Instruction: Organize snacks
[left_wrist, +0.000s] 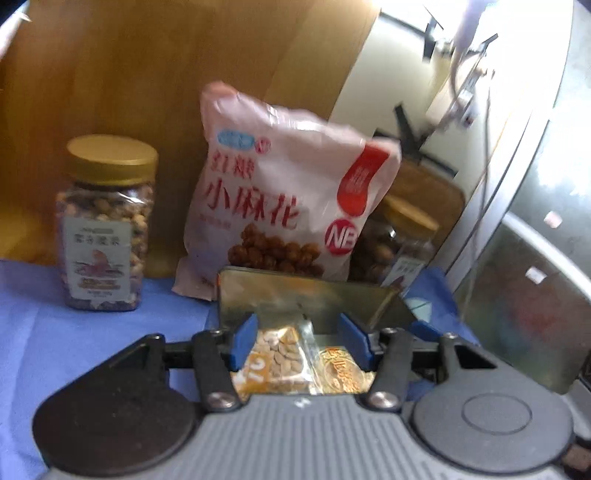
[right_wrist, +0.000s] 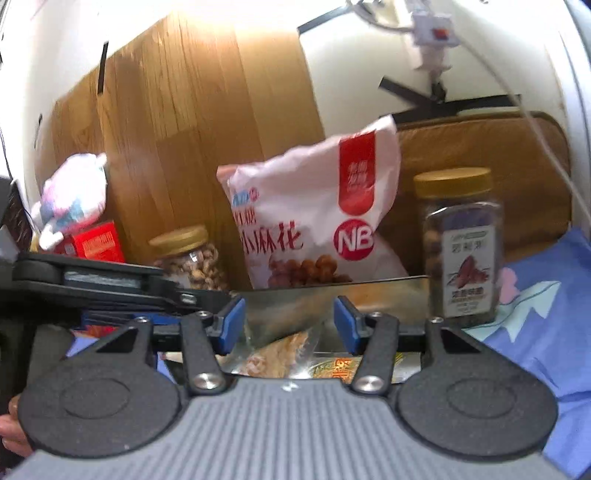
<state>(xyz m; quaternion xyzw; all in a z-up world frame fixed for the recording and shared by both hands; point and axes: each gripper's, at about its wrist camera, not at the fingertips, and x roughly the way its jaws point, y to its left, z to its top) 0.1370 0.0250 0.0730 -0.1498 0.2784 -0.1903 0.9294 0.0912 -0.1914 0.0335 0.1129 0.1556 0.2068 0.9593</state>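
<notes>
Against the wooden board your two jars (left_wrist: 105, 225) (right_wrist: 461, 247) and bag (left_wrist: 284, 206) already stand, while both hand-held grippers (left_wrist: 297, 341) (right_wrist: 290, 323) hover agape over the tin (left_wrist: 306, 295) of small packets (left_wrist: 280, 363), still unsorted.

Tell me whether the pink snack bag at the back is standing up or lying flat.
Standing, tilted. The pink snack bag rests on its bottom edge on the blue cloth, its top against the wooden board behind.

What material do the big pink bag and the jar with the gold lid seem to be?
The pink bag: likely thin glossy plastic film, as it creases and shines. The jar: clear, probably plastic, since its contents show through; its gold lid looks smooth, metal or plastic unclear.
</notes>
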